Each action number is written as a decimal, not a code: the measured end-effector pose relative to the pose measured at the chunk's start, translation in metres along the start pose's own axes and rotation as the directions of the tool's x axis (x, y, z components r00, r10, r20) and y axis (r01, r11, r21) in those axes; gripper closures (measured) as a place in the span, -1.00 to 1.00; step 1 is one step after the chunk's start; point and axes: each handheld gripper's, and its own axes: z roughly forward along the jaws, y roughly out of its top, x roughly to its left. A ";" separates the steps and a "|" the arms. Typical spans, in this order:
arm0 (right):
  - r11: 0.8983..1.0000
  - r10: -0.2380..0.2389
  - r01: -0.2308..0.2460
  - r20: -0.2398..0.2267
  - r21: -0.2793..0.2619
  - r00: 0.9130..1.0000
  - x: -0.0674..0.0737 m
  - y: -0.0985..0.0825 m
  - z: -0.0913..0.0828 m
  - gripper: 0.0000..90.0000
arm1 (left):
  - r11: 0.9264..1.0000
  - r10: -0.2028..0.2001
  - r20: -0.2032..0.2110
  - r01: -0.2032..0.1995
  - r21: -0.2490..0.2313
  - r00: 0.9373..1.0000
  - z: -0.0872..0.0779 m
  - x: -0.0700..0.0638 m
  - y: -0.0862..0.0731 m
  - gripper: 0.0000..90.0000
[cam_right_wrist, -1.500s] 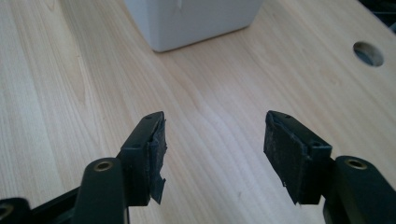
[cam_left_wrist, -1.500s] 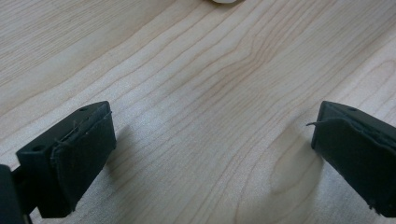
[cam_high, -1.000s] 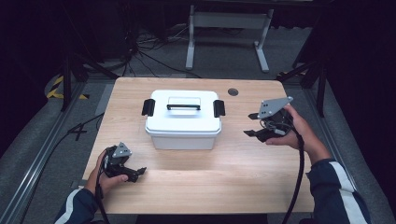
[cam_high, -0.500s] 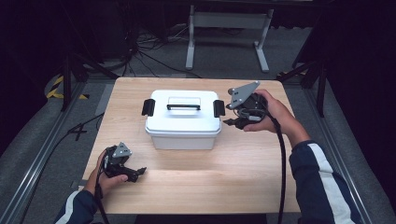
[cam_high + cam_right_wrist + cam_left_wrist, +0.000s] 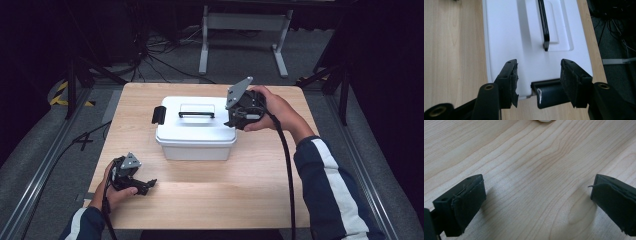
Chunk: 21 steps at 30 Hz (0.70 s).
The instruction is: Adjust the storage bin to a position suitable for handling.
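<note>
A white lidded box [image 5: 195, 132] with a black top handle [image 5: 196, 111] stands mid-table, a black latch [image 5: 159, 114] on its left end. My right gripper [image 5: 231, 121] hovers at the box's right end, open. In the right gripper view its jaws have just been closing a little and now straddle the right latch [image 5: 551, 93] at the lid's [image 5: 509, 37] edge, with the pads apart from it. My left gripper [image 5: 147, 185] rests low near the table's front left, open. In the left gripper view its pads [image 5: 471, 195] are wide apart over bare wood.
The wooden table [image 5: 210, 200] has free surface in front of the box and on both sides. Beyond its far edge are a dark floor with cables [image 5: 150, 45] and a grey metal stand [image 5: 245, 22]. Metal rails run along the table's sides.
My right hand has carried its gripper left from the table's right side up to the box's right end. The left gripper has stayed put.
</note>
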 end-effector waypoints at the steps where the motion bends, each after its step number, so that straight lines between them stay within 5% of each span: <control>1: 1.000 -0.016 0.016 -0.003 0.002 1.000 -0.002 0.003 0.002 0.09 | 1.000 0.000 -0.003 0.000 -0.001 1.000 0.000 0.000 0.000 -0.99; 12: 0.996 -0.063 0.065 -0.032 0.061 0.998 -0.011 0.039 0.029 0.16 | 1.000 -0.029 -0.043 0.030 0.006 0.999 -0.003 -0.006 -0.002 -0.98; 21: 0.982 -0.136 0.142 -0.055 0.126 0.989 -0.005 0.063 0.052 0.31 | 0.999 -0.035 -0.052 0.035 -0.002 0.998 -0.003 -0.007 -0.003 -0.98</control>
